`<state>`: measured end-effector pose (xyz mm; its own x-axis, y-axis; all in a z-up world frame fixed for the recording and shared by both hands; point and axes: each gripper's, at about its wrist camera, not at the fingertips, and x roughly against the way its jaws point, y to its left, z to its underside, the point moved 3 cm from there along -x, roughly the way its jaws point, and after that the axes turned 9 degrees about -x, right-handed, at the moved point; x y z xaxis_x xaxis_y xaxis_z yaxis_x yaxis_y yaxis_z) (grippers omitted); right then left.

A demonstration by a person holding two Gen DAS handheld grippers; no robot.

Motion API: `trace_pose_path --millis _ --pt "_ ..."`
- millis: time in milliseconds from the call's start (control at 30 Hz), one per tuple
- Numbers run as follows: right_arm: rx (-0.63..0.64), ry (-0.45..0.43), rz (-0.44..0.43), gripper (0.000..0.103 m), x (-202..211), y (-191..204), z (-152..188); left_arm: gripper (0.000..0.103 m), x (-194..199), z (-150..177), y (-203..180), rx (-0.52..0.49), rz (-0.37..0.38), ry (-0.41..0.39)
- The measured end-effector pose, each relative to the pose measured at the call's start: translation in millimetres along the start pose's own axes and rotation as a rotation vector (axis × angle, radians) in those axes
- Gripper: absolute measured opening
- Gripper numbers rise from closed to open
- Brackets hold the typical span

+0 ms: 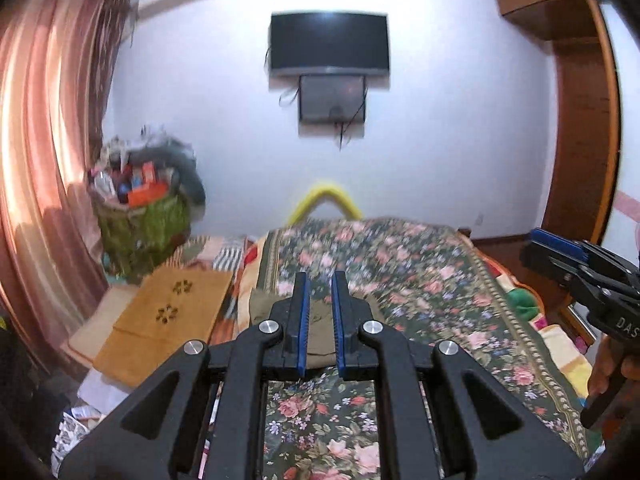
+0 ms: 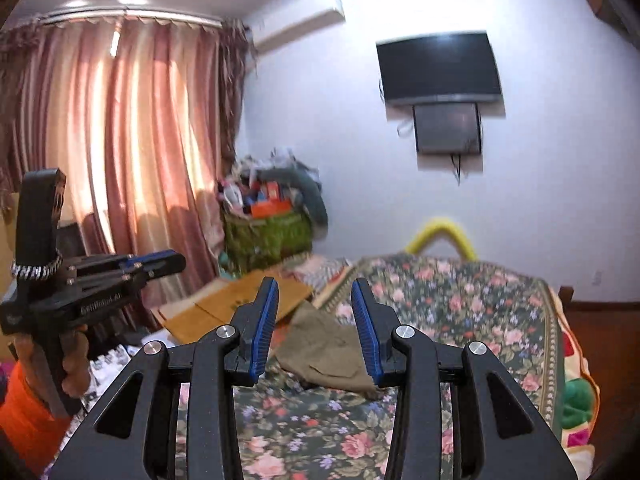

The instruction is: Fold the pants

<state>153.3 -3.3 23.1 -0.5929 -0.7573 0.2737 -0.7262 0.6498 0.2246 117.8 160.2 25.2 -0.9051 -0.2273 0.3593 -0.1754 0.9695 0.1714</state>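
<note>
Near the left edge of the floral bedspread (image 1: 420,272), lying in a rumpled heap: the olive pants (image 1: 260,300), clear of both claws. Beyond the bed, against the white wall, a dark television (image 1: 329,42) and a bent yellow tube (image 1: 328,196); off to the left, pink curtains (image 1: 40,120), an overstuffed green basket (image 1: 140,220) and a tan flat mat (image 1: 168,308). Nothing standing between claws and cloth.

Only from the left wrist: a wooden wardrobe (image 1: 580,140) at the right. Only from the right wrist: an orange sleeve (image 2: 24,408) and the hand (image 2: 76,360) gripping the other tool's handle.

Left gripper (image 1: 320,280): nearly closed, a narrow slit between blue pads, nothing pinched. Right gripper (image 2: 315,286): parted somewhat wider, likewise empty, held up above the bed, touching nothing
</note>
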Motion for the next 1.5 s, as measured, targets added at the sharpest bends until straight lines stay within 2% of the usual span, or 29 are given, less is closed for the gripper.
trace_pose_path --millis 133,200,300,367,400,467,567,600,667,700,967,1500 --pt "0.037 -0.063 0.012 0.034 30.1 19.1 6.3 0.011 43.5 4.9 -21.0 -0.005 0.027 -0.068" --pt "0.038 -0.077 0.015 0.036 40.4 24.9 11.1 0.016 56.7 8.0 -27.6 -0.003 0.036 -0.083" --pt "0.022 -0.092 0.030 0.048 49.0 24.2 16.2 0.036 75.9 13.2 -39.2 -0.010 -0.006 -0.105" --pt "0.016 -0.093 0.044 0.060 51.3 23.2 19.1 0.056 84.4 17.0 -44.1 -0.013 -0.020 -0.118" --pt "0.015 -0.091 0.050 0.064 51.7 23.1 20.1 0.061 87.2 18.8 -46.1 -0.008 -0.021 -0.122" --pt "0.016 -0.095 0.070 0.081 53.9 22.2 21.4 0.077 91.7 21.8 -48.2 0.003 -0.032 -0.127" --pt "0.020 -0.106 0.108 0.086 59.6 21.2 22.0 0.085 95.4 25.0 -47.8 0.015 -0.061 -0.129" --pt "0.017 -0.104 0.114 0.087 60.5 20.2 22.1 0.086 95.0 25.6 -47.1 0.021 -0.060 -0.124" --pt "0.011 -0.101 0.131 0.099 60.4 18.6 22.6 0.090 95.2 27.8 -45.6 0.036 -0.061 -0.122" --pt "0.014 -0.104 0.141 0.102 60.7 18.5 22.8 0.091 95.6 28.3 -44.8 0.042 -0.060 -0.123" --pt "0.037 -0.100 0.145 0.103 66.4 25.5 29.2 0.099 100.2 31.6 -43.7 0.051 -0.072 -0.135" --pt "0.029 -0.093 0.149 0.103 69.7 25.6 33.3 0.103 96.4 40.9 -41.1 0.068 -0.079 -0.123"
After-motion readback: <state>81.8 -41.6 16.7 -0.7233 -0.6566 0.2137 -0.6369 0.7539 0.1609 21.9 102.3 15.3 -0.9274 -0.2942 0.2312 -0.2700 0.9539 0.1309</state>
